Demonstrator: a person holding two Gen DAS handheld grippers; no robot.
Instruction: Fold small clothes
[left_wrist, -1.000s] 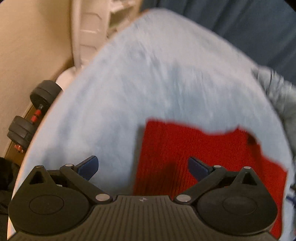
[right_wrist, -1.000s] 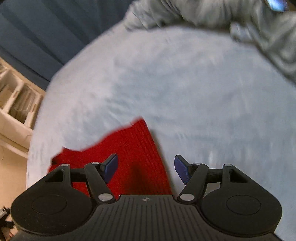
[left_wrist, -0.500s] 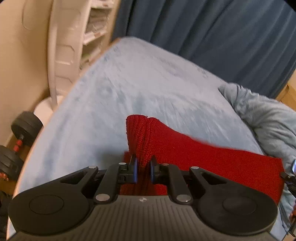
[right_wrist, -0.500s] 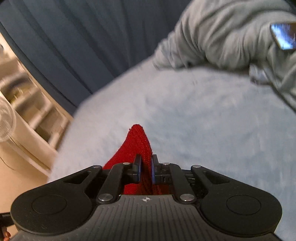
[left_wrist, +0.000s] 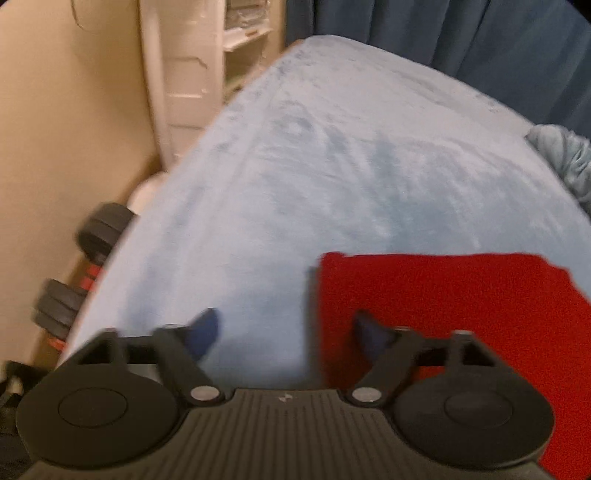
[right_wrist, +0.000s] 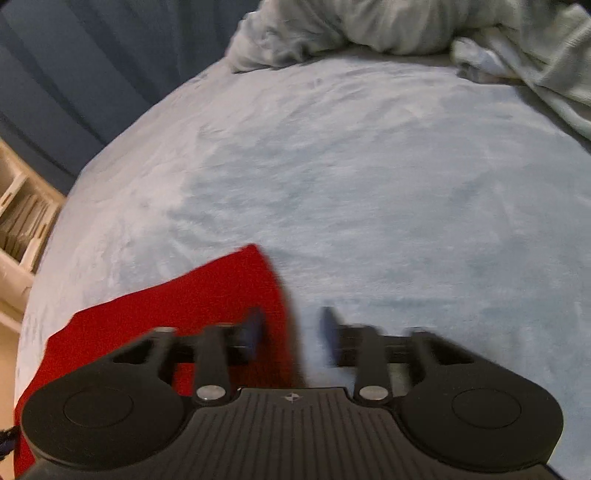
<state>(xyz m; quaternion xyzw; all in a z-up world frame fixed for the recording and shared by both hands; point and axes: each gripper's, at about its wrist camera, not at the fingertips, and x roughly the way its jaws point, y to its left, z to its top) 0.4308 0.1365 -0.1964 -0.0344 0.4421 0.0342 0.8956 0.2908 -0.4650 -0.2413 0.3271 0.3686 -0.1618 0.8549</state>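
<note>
A red knit cloth (left_wrist: 461, 295) lies flat on the pale blue bed cover (left_wrist: 332, 166), folded with a straight far edge. My left gripper (left_wrist: 286, 332) hovers over the cloth's left edge; its jaws are opening, and only that edge lies under the gap, with no pad pressing on it. In the right wrist view the red cloth (right_wrist: 184, 306) ends at a corner by my right gripper (right_wrist: 291, 332). Its jaws are opening too, the cloth's right edge lying loose under the gap between them.
A rumpled grey-blue blanket (right_wrist: 406, 29) is heaped at the bed's far right. Dark blue curtains (left_wrist: 461, 37) hang behind. White shelving (left_wrist: 192, 74) and black dumbbells (left_wrist: 81, 266) stand by the bed's left side on the floor.
Half a second ago both grippers were shut on raised corners of the red cloth. They have since come down, let go and spread, and the cloth lies flat.
</note>
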